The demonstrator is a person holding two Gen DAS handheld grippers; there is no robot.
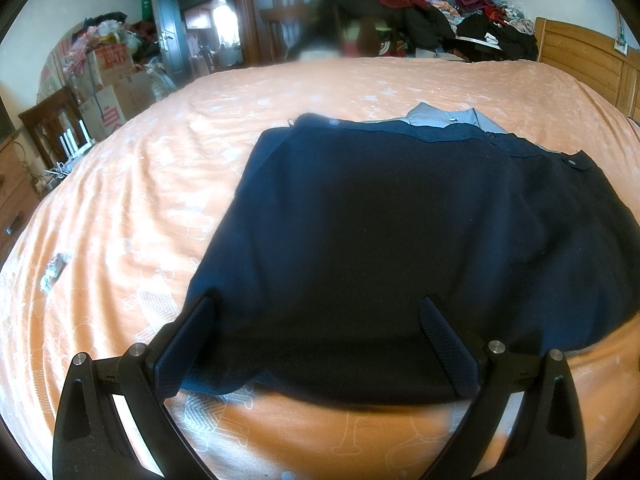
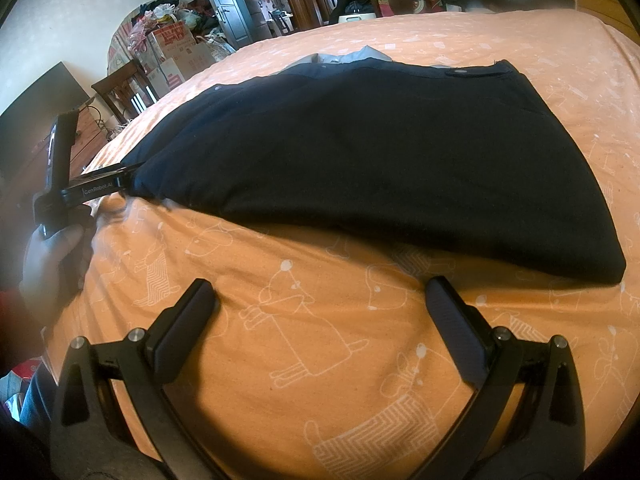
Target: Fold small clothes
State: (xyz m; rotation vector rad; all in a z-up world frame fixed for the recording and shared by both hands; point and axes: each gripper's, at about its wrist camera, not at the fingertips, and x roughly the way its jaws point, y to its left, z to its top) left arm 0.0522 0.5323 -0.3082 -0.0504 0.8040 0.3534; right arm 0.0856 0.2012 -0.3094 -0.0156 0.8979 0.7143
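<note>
A: The navy garment (image 1: 400, 232) lies flat on the orange bedsheet (image 1: 140, 184), near the middle of the bed. Do you see it the same?

B: Yes. It is dark blue, with a small button (image 1: 573, 163) at its far right corner. A grey piece of cloth (image 1: 444, 117) shows from under its far edge.

A: Where is the left gripper (image 1: 316, 308)?

B: It is at the near hem of the garment. Its two fingers are spread wide, and the hem lies between them. In the right wrist view the same gripper (image 2: 120, 179) touches the left corner of the garment, and a hand (image 2: 52, 256) holds its handle.

A: Does it pinch the cloth?

B: In its own camera the fingers stand apart, so it does not pinch.

A: And the right gripper (image 2: 320, 284)?

B: Its fingers are also spread, over bare sheet just beside the near edge of the garment. The right finger (image 2: 452, 312) is close to the hem; I cannot tell if it touches.

A: Behind the bed?

B: A pile of clothes (image 1: 460, 8) and a wooden headboard (image 1: 580, 52).
</note>
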